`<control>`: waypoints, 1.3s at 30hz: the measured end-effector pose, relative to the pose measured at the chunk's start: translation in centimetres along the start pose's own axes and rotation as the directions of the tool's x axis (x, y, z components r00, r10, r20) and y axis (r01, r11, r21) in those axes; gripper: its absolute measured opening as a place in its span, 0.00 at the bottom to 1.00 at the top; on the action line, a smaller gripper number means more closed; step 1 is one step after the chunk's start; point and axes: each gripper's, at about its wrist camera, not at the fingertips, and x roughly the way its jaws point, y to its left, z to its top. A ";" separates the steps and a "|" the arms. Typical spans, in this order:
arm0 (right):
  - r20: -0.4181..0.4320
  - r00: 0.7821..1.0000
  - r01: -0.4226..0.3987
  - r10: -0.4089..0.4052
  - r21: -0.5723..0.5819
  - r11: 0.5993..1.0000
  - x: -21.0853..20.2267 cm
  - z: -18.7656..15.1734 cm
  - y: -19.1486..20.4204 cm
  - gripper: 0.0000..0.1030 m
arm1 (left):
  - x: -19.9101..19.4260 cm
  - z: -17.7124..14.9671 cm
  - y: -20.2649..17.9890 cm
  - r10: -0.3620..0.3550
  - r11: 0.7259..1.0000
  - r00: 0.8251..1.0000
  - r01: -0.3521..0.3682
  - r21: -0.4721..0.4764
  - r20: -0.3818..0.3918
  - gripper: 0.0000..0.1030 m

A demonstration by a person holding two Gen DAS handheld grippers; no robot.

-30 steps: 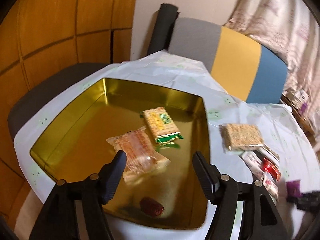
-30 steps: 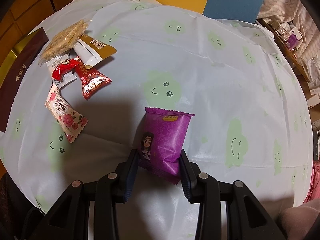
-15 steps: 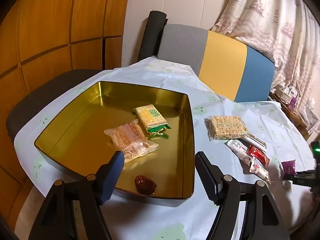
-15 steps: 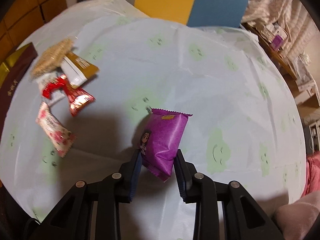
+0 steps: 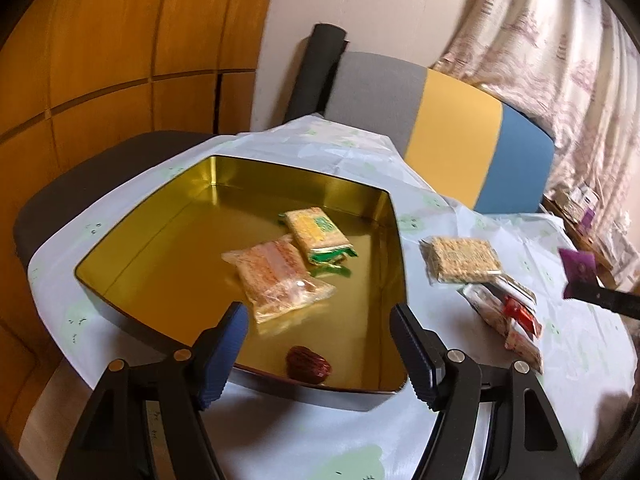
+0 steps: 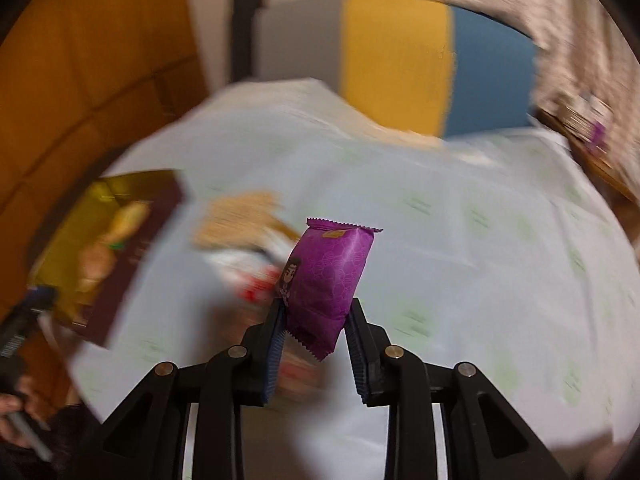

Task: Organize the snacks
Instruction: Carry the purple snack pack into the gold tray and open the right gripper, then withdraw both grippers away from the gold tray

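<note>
My right gripper (image 6: 317, 308) has its jaws closing on the lower end of a purple snack packet (image 6: 328, 276), which hangs in the air above the table; the pads press its sides. The left wrist view shows that packet (image 5: 580, 270) at the far right. My left gripper (image 5: 319, 312) is open with nothing between its fingers, just above the near rim of the gold tin (image 5: 396, 240). Inside the tin lie an orange packet (image 5: 280, 276), a yellow-green cracker packet (image 5: 316, 232) and a small dark red sweet (image 5: 308, 364).
Right of the tin, on the pale tablecloth (image 5: 320, 420), lie a clear cracker packet (image 5: 464, 258) and a heap of small red and white packets (image 5: 508, 312). A grey, yellow and blue chair back (image 5: 452, 132) stands behind the table; a dark seat (image 5: 100, 176) sits at the left.
My right gripper has closed tighter on the purple packet and lifted it off the table, swinging up and toward the tin. My left gripper has drawn back a little from over the tin.
</note>
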 end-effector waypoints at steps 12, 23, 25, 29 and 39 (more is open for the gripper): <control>-0.049 0.948 -0.317 0.314 -0.203 0.926 5.7 4.0 17.7 0.29 | 0.2 1.0 4.3 0.104 0.986 0.994 -0.101 -0.136 0.015 0.71; -0.150 0.947 -0.316 0.284 -0.287 0.904 10.2 2.6 23.0 0.32 | 0.8 0.9 6.6 0.156 0.970 0.988 -0.154 -0.189 -0.003 0.71; -0.147 0.951 -0.304 0.270 -0.308 0.902 10.4 2.2 23.3 0.32 | 0.9 0.9 6.5 0.156 0.970 0.988 -0.154 -0.190 -0.004 0.71; -0.143 0.955 -0.293 0.260 -0.315 0.903 10.4 1.9 23.3 0.32 | 0.8 0.9 6.3 0.156 0.971 0.988 -0.153 -0.181 0.001 0.71; -0.074 0.960 -0.281 0.272 -0.261 0.923 7.5 2.0 20.7 0.32 | 0.4 0.9 5.2 0.143 0.979 0.990 -0.139 -0.146 0.016 0.71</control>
